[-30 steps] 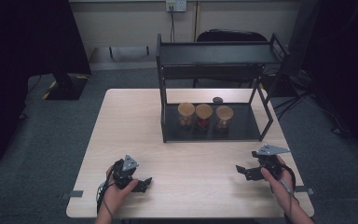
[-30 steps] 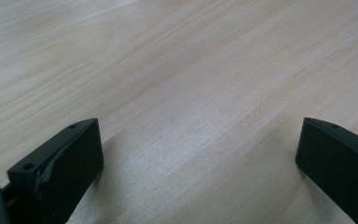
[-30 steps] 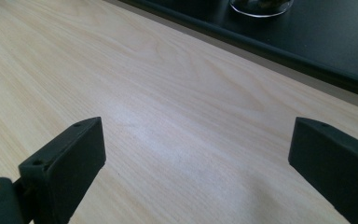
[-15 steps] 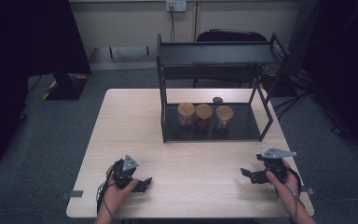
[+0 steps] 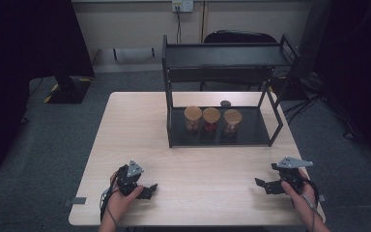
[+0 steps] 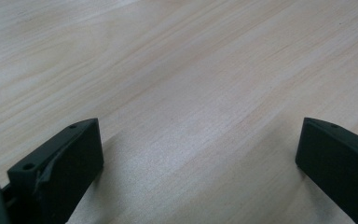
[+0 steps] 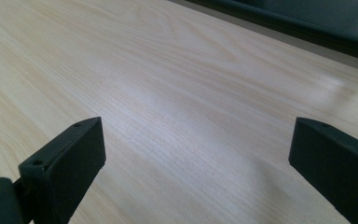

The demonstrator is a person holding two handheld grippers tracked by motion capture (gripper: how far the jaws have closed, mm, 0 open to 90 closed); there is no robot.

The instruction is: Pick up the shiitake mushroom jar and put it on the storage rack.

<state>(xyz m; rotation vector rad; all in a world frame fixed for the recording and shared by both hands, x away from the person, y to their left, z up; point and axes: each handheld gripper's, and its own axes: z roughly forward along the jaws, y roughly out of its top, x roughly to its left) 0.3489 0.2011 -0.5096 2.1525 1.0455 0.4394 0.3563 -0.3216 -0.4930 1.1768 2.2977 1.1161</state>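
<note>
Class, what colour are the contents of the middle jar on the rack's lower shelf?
Red, clearest in the high view: middle jar.

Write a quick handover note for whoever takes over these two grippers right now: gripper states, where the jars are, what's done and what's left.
Left gripper: open, empty, low over the table near its front edge.
Right gripper: open, empty, near the front right corner.
Three jars with wooden lids stand in a row on the bottom shelf of the black rack; the top shelf is bare.
Done: nothing handled.
Left: probably reach in for a jar.
</note>
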